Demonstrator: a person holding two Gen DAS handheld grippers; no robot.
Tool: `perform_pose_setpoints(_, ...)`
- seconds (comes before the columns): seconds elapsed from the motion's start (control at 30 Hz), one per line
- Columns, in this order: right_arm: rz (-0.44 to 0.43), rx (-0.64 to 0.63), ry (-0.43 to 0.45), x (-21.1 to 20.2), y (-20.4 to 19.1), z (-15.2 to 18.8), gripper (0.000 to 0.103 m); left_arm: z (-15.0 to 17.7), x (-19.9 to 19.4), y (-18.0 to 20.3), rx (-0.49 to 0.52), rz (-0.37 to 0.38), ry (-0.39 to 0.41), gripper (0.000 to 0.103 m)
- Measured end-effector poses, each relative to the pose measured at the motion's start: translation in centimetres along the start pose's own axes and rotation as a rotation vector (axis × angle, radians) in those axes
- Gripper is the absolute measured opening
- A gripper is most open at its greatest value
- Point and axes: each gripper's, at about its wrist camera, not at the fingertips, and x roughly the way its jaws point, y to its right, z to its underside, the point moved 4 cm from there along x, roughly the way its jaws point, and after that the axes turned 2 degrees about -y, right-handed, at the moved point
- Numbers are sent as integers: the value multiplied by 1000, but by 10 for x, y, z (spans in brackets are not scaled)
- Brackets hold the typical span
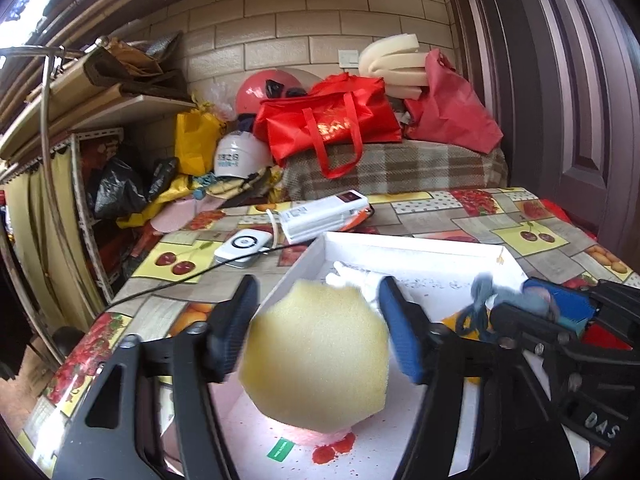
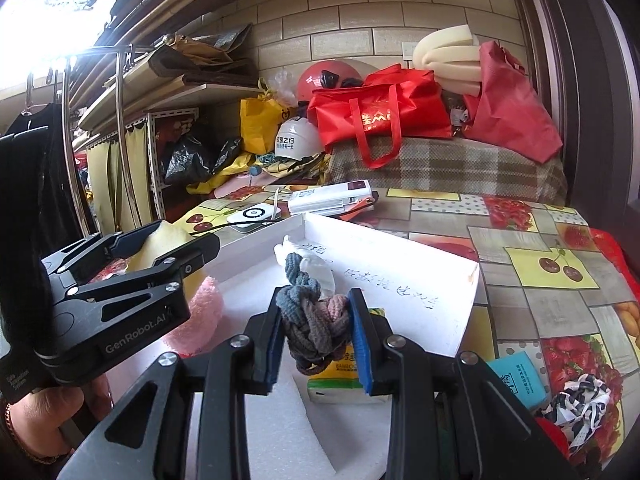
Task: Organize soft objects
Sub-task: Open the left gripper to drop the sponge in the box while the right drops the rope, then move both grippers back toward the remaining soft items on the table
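My left gripper [image 1: 316,328] is shut on a pale yellow sponge [image 1: 316,352] and holds it above the near left part of the white box [image 1: 408,249]. A pink fluffy thing [image 2: 204,312] lies in the box under the sponge. My right gripper [image 2: 316,340] is shut on a bundle of knotted hair ties [image 2: 312,324], grey, blue and pink, over the box. The left gripper also shows in the right wrist view [image 2: 168,244], and the right gripper in the left wrist view [image 1: 560,312]. A white soft item [image 2: 316,264] lies in the box near its far wall.
The box stands on a table with a fruit-patterned cloth [image 2: 540,240]. A tissue pack [image 2: 344,376] lies in the box. A blue packet [image 2: 520,376] and a black-and-white cloth [image 2: 580,404] lie right of it. A white device [image 1: 324,216] and a charger [image 1: 244,246] lie behind.
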Motion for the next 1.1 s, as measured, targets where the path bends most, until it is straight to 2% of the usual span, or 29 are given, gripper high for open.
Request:
perform_pose_setpoints(0.03, 2, 2, -1, 0, 0, 0, 61, 0, -2, 0, -1, -7, 11, 92)
perform_pose_setpoints(0.07, 6, 7, 0, 0, 1, 0, 82, 0, -3, -1, -3, -16, 19, 98)
perform_pose_setpoints(0.1, 11, 12, 2, 0, 2, 0, 84, 0, -3, -3, -13, -26, 16, 103)
perform_pose_setpoints(0.27, 22, 56, 5, 0, 10, 0, 84, 1, 0, -8, -39, -14, 5, 103)
perform_pose_setpoints(1.1, 34, 58, 32, -6, 10, 1, 84, 2, -5, -11, -51, -20, 20, 103)
